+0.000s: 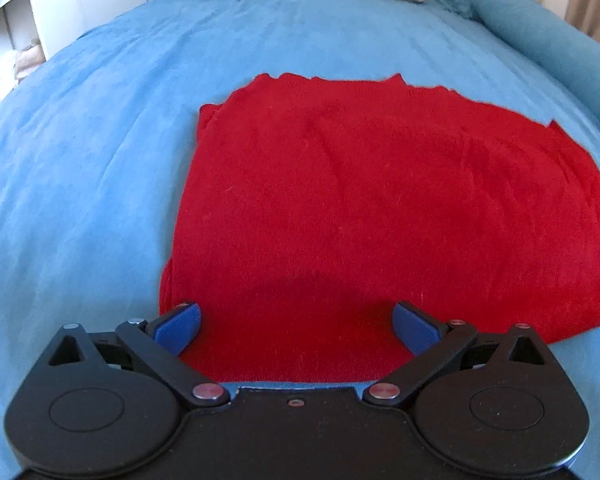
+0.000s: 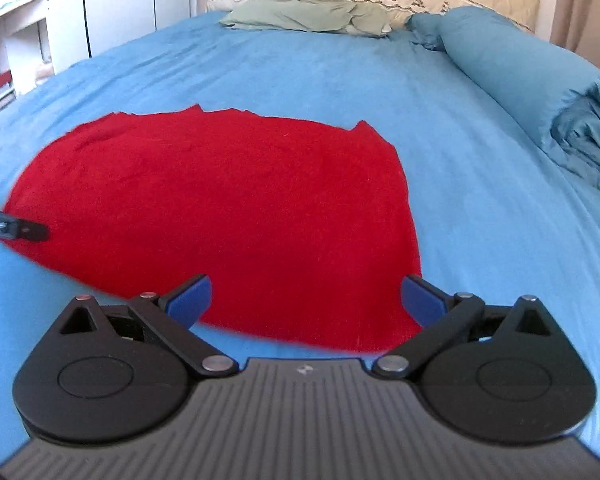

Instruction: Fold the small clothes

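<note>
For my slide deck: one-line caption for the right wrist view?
Open right gripper poised over the near edge of a red garment on a blue bedspread.

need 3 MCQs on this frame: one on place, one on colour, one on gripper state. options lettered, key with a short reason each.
1. Where does the garment lie?
A. on the blue bedspread
B. on a wooden table
C. in a basket

2. What colour is the garment?
A. green
B. red
C. white

3. How do the left gripper and right gripper stand?
A. both shut on cloth
B. left shut, right open
C. both open

Key:
1 A, the cloth is spread flat on the bedspread in both wrist views, with a green pillow at the far end.
2 B, it is plain red all over.
3 C, each pair of blue-padded fingers stands wide apart at the garment's near edge, with nothing pinched between them.
</note>
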Demonstrator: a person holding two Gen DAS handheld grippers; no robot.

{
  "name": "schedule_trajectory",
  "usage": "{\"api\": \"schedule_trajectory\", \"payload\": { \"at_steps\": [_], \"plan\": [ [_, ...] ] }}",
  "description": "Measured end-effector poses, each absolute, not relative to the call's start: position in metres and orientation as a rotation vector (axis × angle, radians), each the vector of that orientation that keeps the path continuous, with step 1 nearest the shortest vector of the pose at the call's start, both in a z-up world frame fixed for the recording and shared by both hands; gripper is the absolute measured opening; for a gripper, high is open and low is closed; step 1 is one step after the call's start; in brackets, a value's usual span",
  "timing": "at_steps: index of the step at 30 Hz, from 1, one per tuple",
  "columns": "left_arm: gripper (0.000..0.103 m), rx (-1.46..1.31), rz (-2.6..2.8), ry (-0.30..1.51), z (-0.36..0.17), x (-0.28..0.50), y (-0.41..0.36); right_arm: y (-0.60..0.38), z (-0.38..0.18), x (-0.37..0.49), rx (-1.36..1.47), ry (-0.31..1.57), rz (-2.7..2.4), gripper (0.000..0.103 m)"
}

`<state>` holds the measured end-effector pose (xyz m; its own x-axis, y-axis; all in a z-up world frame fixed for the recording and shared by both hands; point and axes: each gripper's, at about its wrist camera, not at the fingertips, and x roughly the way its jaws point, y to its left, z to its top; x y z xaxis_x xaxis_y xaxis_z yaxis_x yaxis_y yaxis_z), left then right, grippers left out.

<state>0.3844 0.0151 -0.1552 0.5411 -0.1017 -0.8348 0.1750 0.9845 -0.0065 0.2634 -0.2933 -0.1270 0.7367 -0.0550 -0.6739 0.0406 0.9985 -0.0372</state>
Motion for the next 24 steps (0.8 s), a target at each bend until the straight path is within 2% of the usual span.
{"api": "schedule_trajectory", "payload": {
  "at_steps": [3,7,11,15,20,24],
  "plan": [
    [0.103,0.095,-0.149,1.014,-0.146,0.384,0.012,-0.297,-0.126,0.245,0.03,0.762,-0.073,0.103],
    [0.103,0.062,-0.154,0.911,-0.118,0.362,0.004,-0.305,-0.125,0.23,0.15,0.775,-0.117,0.103],
    [0.103,0.025,-0.211,0.922,-0.104,0.355,-0.018,-0.315,-0.131,0.225,0.266,0.778,-0.115,0.103],
    [0.103,0.022,-0.232,0.934,-0.108,0.359,-0.041,-0.326,-0.145,0.23,0.292,0.774,-0.219,0.103],
    [0.103,0.0,-0.22,0.951,-0.12,0.376,-0.057,-0.347,-0.165,0.239,0.479,0.727,-0.24,0.103],
    [0.103,0.006,-0.229,0.953,-0.126,0.39,-0.072,-0.359,-0.174,0.234,0.588,0.593,-0.23,0.103]
  ]
}}
